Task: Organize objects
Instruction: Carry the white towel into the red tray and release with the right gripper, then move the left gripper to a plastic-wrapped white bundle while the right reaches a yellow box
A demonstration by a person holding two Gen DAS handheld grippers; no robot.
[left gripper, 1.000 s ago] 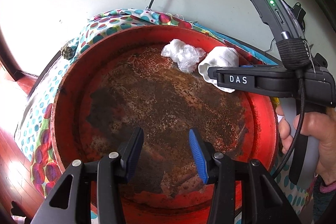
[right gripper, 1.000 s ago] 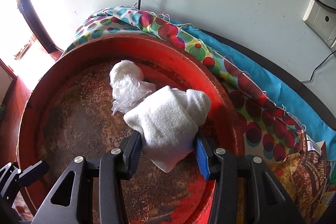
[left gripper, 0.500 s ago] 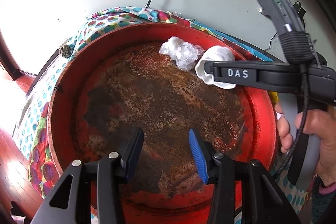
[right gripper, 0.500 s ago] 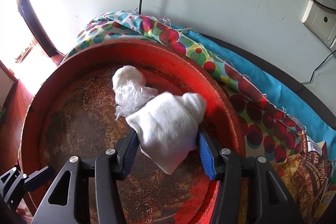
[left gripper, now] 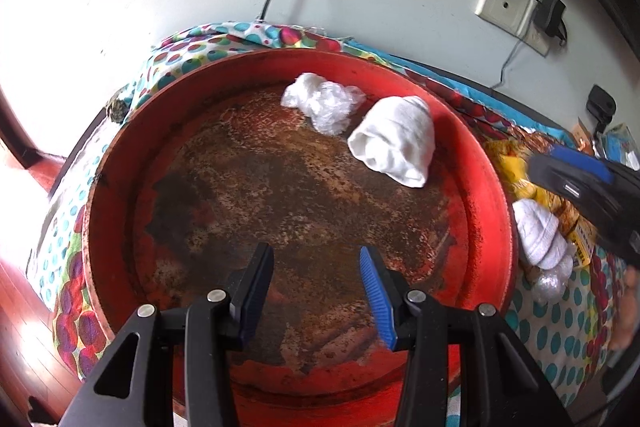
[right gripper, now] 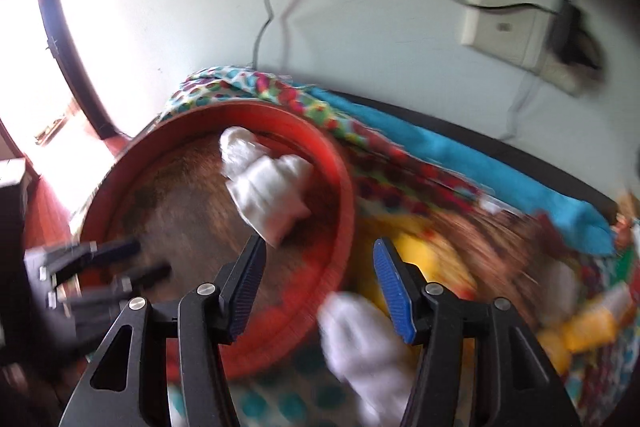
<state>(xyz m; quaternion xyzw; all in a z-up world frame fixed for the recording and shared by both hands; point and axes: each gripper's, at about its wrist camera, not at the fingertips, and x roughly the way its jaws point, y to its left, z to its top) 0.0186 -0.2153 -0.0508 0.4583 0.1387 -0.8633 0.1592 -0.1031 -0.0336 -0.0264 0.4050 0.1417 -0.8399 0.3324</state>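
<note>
My right gripper has just been opening, nothing between its jaws; the rolled white sock lies inside the red tray; my left gripper hangs open, empty; another sock, blurred, seemingly on the cloth.

So there's a big round red tray, paint worn off and rusty brown across the bottom. Inside it, up by the far rim, sits a rolled white sock lying on its side, and just beside it a crumpled clear plastic bag, pretty much touching. Outside the tray, right by its right rim, another rolled white sock lies on the polka-dot cloth.
</note>
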